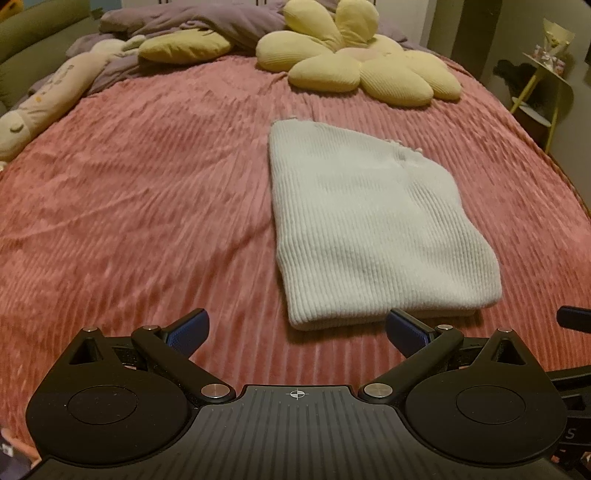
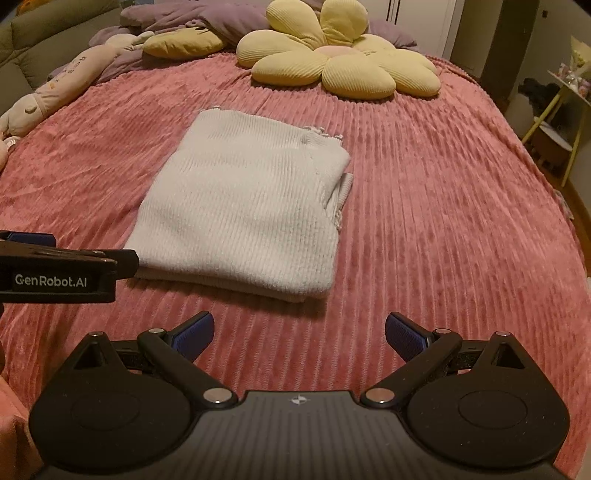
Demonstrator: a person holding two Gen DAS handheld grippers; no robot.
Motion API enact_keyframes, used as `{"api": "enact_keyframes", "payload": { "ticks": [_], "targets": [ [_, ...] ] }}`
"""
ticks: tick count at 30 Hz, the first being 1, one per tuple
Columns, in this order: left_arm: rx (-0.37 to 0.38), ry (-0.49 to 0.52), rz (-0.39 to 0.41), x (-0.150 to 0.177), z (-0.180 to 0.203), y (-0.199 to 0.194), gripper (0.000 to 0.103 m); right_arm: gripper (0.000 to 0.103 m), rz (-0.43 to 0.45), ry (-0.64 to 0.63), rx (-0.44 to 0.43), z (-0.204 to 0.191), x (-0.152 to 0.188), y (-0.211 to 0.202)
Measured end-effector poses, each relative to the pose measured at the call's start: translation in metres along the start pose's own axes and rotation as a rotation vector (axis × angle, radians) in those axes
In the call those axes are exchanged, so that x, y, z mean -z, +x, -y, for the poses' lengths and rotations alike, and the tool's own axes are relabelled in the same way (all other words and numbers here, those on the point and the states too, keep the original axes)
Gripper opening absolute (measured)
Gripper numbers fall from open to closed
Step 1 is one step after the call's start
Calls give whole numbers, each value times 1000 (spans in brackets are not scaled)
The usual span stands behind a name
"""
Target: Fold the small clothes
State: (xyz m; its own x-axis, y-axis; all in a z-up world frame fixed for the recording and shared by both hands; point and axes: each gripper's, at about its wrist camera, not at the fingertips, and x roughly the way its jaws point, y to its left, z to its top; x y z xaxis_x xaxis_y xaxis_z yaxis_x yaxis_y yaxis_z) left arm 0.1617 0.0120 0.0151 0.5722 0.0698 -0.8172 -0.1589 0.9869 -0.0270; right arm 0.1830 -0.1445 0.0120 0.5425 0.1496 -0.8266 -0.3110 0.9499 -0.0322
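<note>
Pink ribbed bedspread (image 1: 147,206) covers the whole bed and carries a white knit garment (image 1: 369,229), folded into a thick rectangle and lying flat near the middle, its rounded fold edge toward the cameras and a frilled hem (image 2: 325,133) showing at the far right corner. Just short of that near edge hangs the left gripper (image 1: 297,330), jaws spread wide with nothing between them, its right blue pad (image 1: 406,330) overlapping the garment's front edge in the view, though contact cannot be judged. Beside it, the right gripper (image 2: 299,332) also has its jaws wide apart and empty, above bare bedspread a little back from the garment. Farther up the bed lie a yellow flower-shaped cushion (image 2: 340,55), a long cream plush toy (image 1: 48,99) at the left edge, and a rumpled purple duvet (image 1: 192,18).
</note>
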Motion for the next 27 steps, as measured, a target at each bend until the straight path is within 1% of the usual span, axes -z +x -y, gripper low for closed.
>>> {"api": "enact_keyframes", "payload": {
  "ticks": [5,8,13,21,27],
  "targets": [
    [-37,64,11,0,7,-5,103,99,-14,20,-17,1,-2,-1],
    [-58,89,-5,-1,11,-6,103,99,-14,31,-16,1,-3,-2],
    [-49,69,-6,-2,9,-10,103,99,-13,37,-7,2,-4,-4],
    [-58,41,-12,-3,3,-12,103,99,-14,59,12,5,-5,-4],
    [-65,41,-19,-3,1,-12,103,99,-10,75,14,8,-6,-5]
  ]
}}
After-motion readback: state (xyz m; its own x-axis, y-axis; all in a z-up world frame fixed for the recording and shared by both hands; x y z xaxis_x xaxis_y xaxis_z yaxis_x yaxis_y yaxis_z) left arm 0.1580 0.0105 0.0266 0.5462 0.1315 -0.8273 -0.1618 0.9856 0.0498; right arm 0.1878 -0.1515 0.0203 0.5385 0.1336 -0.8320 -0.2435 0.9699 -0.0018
